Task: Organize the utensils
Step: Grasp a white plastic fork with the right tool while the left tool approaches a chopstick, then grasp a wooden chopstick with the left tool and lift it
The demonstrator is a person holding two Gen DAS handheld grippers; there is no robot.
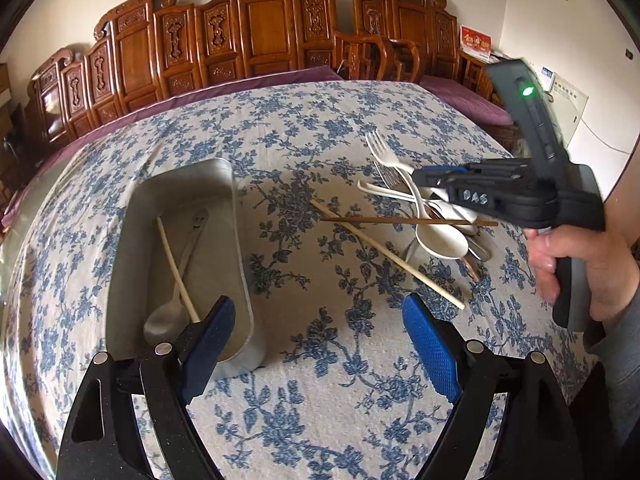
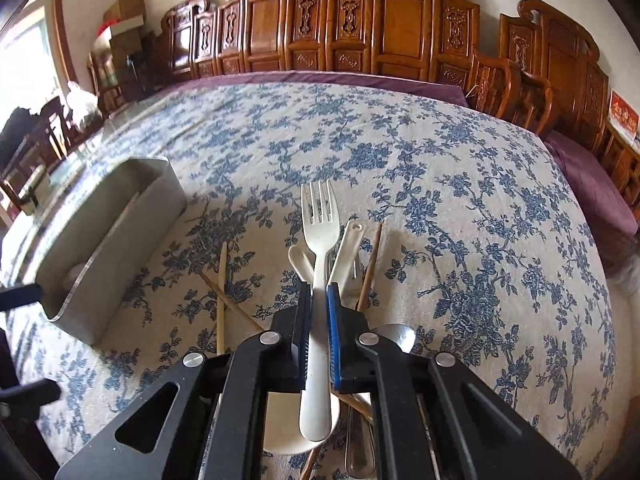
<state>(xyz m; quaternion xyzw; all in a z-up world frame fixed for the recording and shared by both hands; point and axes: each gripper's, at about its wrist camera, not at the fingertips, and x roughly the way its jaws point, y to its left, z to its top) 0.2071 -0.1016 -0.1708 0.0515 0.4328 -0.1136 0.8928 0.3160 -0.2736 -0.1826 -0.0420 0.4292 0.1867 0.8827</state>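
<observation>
A grey metal tray [image 1: 236, 240] lies on the floral tablecloth, holding a metal spoon [image 1: 168, 312] and a pale chopstick [image 1: 178, 270]. My left gripper [image 1: 316, 336] is open and empty, low over the cloth just right of the tray. A pile of utensils sits at the right: a white fork [image 1: 386, 152], a white spoon [image 1: 440, 240], a dark chopstick [image 1: 400, 221], a pale chopstick [image 1: 388, 256]. My right gripper [image 2: 319, 300] is shut on the white fork's handle [image 2: 320, 280] over the pile. The tray also shows in the right wrist view [image 2: 120, 256].
Carved wooden chairs [image 1: 256, 20] and a purple cushion [image 1: 464, 96] line the table's far edge. In the right wrist view a metal spoon [image 2: 396, 338], a white ladle handle [image 2: 348, 248] and chopsticks [image 2: 222, 292] lie under and beside the gripper.
</observation>
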